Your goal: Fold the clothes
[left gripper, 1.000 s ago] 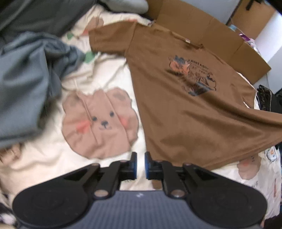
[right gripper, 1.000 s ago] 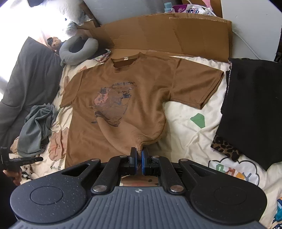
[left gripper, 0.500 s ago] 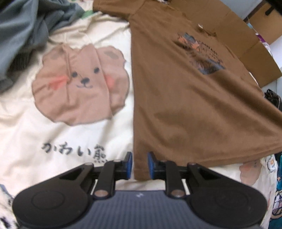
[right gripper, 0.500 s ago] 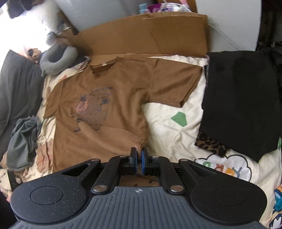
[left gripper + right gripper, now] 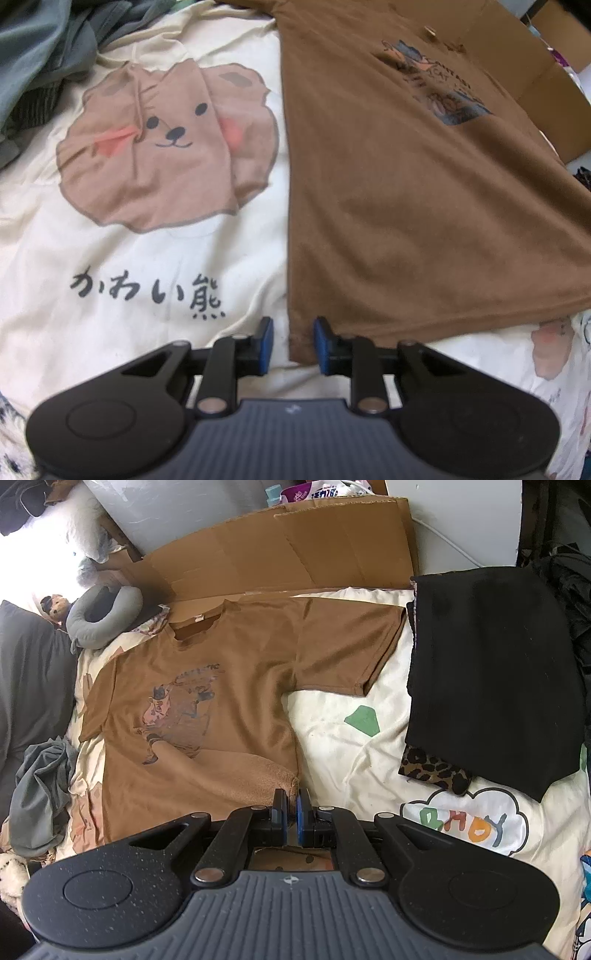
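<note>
Left gripper (image 5: 291,345) lower, jaws just opening astride shirt (image 5: 424,206) corner.

One brown T-shirt (image 5: 207,716), one black garment (image 5: 491,701), one grey garment (image 5: 40,790), one neck pillow (image 5: 99,620), two grippers.

Lit by daylight, blown out to white glare at upper left of right wrist view. Soft, slightly blurred throughout left wrist view. Strong fisheye bending at edges. Faint shadows only.
</note>
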Action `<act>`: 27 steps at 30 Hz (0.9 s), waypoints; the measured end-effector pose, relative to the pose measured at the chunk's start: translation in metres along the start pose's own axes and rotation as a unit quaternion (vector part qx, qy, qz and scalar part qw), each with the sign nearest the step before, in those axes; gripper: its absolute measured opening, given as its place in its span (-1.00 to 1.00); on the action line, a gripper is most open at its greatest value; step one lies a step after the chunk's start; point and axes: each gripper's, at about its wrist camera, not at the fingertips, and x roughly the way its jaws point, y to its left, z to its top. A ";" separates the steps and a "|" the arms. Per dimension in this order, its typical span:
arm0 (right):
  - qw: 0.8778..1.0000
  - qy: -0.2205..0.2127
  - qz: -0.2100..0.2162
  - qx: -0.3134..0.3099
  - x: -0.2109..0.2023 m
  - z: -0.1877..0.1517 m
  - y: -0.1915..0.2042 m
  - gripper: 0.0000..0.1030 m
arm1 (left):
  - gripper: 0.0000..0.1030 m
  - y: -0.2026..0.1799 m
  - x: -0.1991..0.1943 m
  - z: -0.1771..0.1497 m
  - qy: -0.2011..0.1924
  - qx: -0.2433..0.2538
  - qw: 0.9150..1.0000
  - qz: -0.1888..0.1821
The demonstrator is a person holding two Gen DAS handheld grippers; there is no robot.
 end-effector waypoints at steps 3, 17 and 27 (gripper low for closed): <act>1.000 0.000 -0.002 0.001 0.000 -0.001 -0.001 -0.95 | -0.53 -0.003 0.003 -0.002 -0.007 -0.010 1.000 0.006; 1.000 0.021 0.013 0.009 -0.006 -0.014 -0.001 -0.95 | -0.93 0.007 -0.065 0.023 -0.023 0.025 0.999 -0.002; 0.997 0.064 0.045 0.022 0.000 -0.039 0.000 -0.95 | -0.94 0.027 -0.150 0.070 -0.063 0.035 0.997 0.020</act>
